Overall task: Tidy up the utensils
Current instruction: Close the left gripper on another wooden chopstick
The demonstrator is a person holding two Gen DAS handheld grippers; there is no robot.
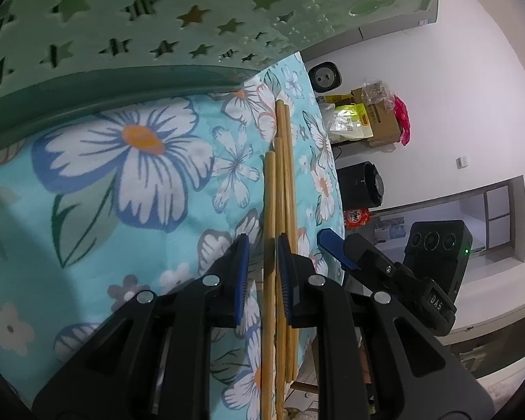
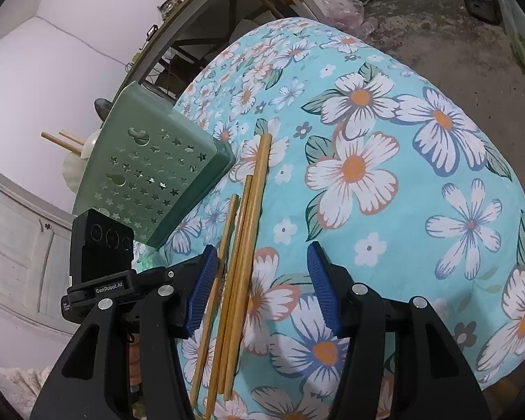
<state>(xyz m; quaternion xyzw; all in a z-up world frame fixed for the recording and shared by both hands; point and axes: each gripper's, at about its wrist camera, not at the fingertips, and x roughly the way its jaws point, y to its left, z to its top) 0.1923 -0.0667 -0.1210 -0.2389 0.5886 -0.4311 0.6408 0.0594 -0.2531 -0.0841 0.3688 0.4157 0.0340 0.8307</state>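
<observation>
Left claw (image 1: 262, 262): narrowly parted, its blue pads (image 1: 242, 262) on either side of one bamboo chopstick (image 1: 269, 245); whether the pads actually press it cannot be told.
Right claw (image 2: 260, 273): released, fingers spread wide, low over the chopstick bundle (image 2: 243, 245), nothing held.
Chopsticks: several bamboo sticks lie side by side on the floral cloth (image 2: 385, 175), roughly parallel, their ends staggered (the longest reaches furthest from the claws). In the right wrist view they sit toward the left finger of the right claw, not centred between the two.
Holder: a pale green basket (image 2: 157, 175) with star-shaped cut-outs stands on the tabletop just beside the bundle, its dark green base rim (image 1: 105, 87) near the stick tips.
Already stowed: two chopstick ends (image 2: 57, 140) poke out beyond the basket's far side.
Tabletop: covered by the turquoise flower-print cloth, with the sticks near its edge in the left wrist view.
Background: cardboard box (image 1: 381, 119) and bags against a white wall.
</observation>
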